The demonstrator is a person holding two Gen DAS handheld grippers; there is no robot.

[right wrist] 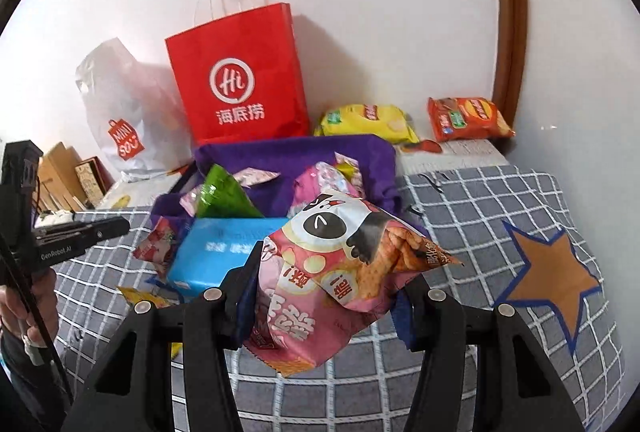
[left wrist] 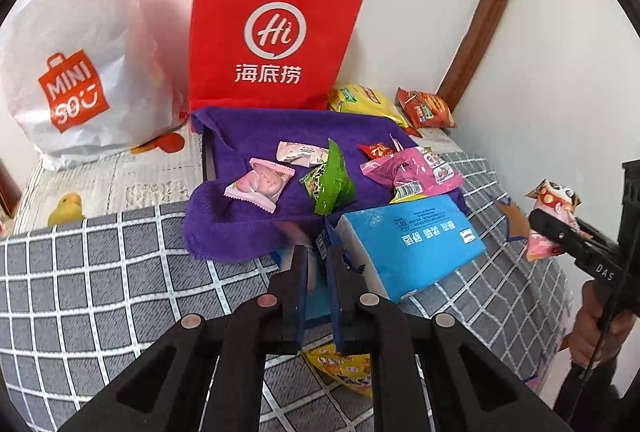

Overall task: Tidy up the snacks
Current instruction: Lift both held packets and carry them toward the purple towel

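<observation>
Gripping a puffy pink snack bag (right wrist: 328, 264), the right gripper (right wrist: 332, 272) has its fingers partly spread around the pack, raised above the checked bed cover (right wrist: 480, 192). Left gripper (left wrist: 318, 264): fingers closed on the near edge of the blue tissue pack (left wrist: 412, 244), which appears pinched. Risks, as judged: the air-filled bag may slide or twist from its shallow hold; the tissue pack, held by one edge, may sag and sweep loose packets aside. Containers: purple cloth tray (left wrist: 256, 136) holding a pale pink sweet packet (left wrist: 260, 184), a green packet (left wrist: 332, 180), a magenta packet (left wrist: 416, 168); red paper bag (left wrist: 276, 32) and white plastic bag (left wrist: 76, 64), upright at the wall, contents unseen. Outside: yellow crisp bag (right wrist: 368, 120), orange crisp bag (right wrist: 468, 116)
</observation>
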